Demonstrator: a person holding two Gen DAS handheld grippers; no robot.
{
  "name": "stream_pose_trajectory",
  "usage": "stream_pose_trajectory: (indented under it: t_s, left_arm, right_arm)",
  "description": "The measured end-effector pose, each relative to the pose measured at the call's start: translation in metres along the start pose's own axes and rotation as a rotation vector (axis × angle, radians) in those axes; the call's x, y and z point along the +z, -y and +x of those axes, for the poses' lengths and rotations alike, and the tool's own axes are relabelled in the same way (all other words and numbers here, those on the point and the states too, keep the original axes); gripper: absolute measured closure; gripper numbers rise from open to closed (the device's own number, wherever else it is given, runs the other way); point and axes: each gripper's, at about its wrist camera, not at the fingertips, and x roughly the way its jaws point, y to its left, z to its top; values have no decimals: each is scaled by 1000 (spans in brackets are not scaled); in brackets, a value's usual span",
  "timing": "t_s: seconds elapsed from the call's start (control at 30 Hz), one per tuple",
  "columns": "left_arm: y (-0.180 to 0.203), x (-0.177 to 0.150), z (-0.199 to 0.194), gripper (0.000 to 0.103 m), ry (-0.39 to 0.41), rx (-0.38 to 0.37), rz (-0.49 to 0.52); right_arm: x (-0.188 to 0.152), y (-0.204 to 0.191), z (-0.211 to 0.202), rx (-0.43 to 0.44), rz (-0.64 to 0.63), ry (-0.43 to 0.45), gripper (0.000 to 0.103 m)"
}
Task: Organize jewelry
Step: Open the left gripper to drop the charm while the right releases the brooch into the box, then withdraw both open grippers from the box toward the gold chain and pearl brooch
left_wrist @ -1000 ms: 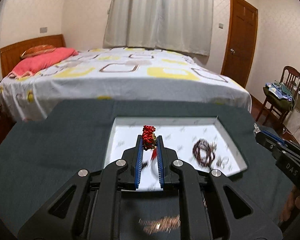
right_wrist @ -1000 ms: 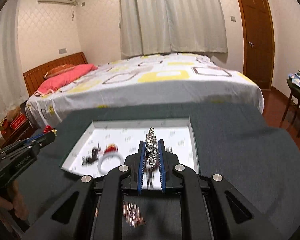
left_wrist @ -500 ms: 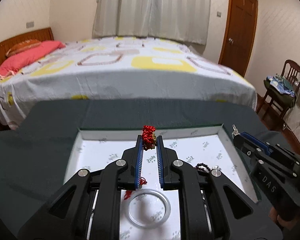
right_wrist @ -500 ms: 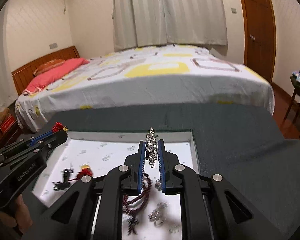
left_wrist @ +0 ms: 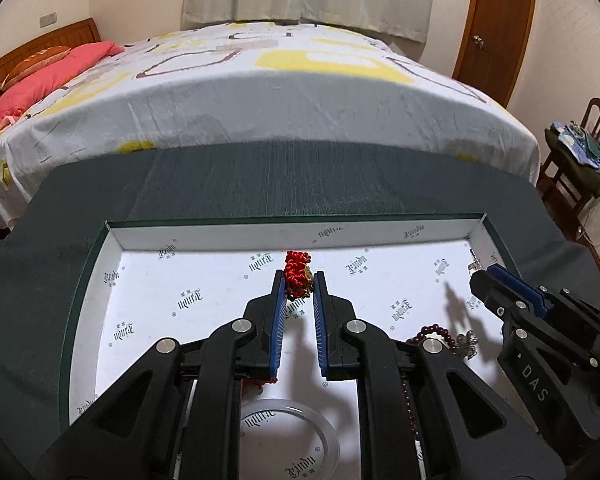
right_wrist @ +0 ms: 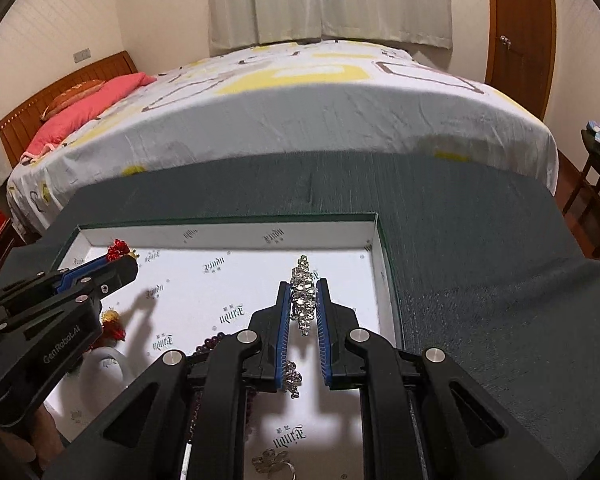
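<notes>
Jaws of our left gripper [left_wrist: 299, 280] are pinching a red knotted ornament [left_wrist: 297, 274] at the tips; our right gripper [right_wrist: 303, 292] is clamping a rhinestone piece [right_wrist: 303, 300] over the white tray [right_wrist: 228, 236] (far side). Gripper bodies are hiding the beaded bracelet [left_wrist: 430, 330].

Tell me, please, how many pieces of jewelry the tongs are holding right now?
2. A red knot is pinched in the left tongs and a rhinestone piece in the right tongs, both over the box. Parts hanging below may be hidden.
</notes>
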Motion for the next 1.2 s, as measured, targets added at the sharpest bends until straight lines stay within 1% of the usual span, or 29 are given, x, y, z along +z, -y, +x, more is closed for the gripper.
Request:
stream_pose_trajectory:
  t_s: [0.3, 0.33, 0.37, 0.43, 0.47, 0.5, 0.53, 0.57, 0.6, 0.7, 0.77, 0.8, 0.83, 0.9, 0.97, 1.03, 1.07, 1.13, 1.2]
  left_arm:
    - [0, 1, 8, 89, -39, 7, 4]
    - [1, 1, 8, 87, -36, 9, 7]
    - [1, 1, 8, 87, -36, 7, 12]
    - [2, 1, 8, 85, -36, 9, 24]
    - [2, 1, 8, 83, -37, 8, 25]
    - [2, 1, 7, 77, -33, 8, 24]
    - [2, 1, 6, 72, -26, 10, 21]
    - [2, 1, 5, 71, -19, 8, 20]
    - [1, 1, 4, 69, -13, 5, 19]
    - [1, 0, 1, 58, -1, 3, 11]
    - [1, 0, -5, 52, 26, -5, 4]
    - [1, 0, -10, 45, 41, -6, 0]
    - [1, 0, -13, 42, 53, -7, -2]
    - [1, -1, -25, 39, 89, -15, -4]
    - [0, -3, -40, 33, 131, -10, 0]
    - [-1, -8, -59, 31, 176, -9, 3]
    - [-2, -10, -65, 30, 189, -8, 4]
    - [-5, -17, -80, 26, 215, 2, 4]
    - [-9, -28, -94, 25, 232, 10, 3]
  right_arm:
    - [3, 0, 7, -17, -9, -31, 89]
    - [3, 0, 7, -20, -9, -32, 89]
    - [3, 0, 7, -21, -9, -30, 87]
    - [3, 0, 7, -21, -9, -30, 81]
    - [3, 0, 6, -23, -10, -25, 73]
    - [4, 0, 5, -25, -11, -19, 67]
    - [3, 0, 4, -27, -12, -13, 65]
    - [3, -1, 3, -29, -13, -6, 63]
    - [3, -1, 3, -29, -13, -4, 63]
    - [4, 0, 1, -26, -9, 8, 63]
    - [4, 1, -3, -26, -4, 21, 63]
    - [4, 1, -5, -24, -1, 30, 63]
    - [4, 0, -10, -23, 1, 43, 62]
    - [3, -2, -18, -27, 1, 67, 55]
    - [0, -3, -30, -29, -1, 94, 53]
    - [-5, -5, -44, -25, 3, 120, 52]
    - [-8, -4, -50, -23, 9, 130, 52]
    - [-18, -5, -67, -15, 23, 153, 51]
    - [-29, -7, -80, -9, 31, 166, 50]
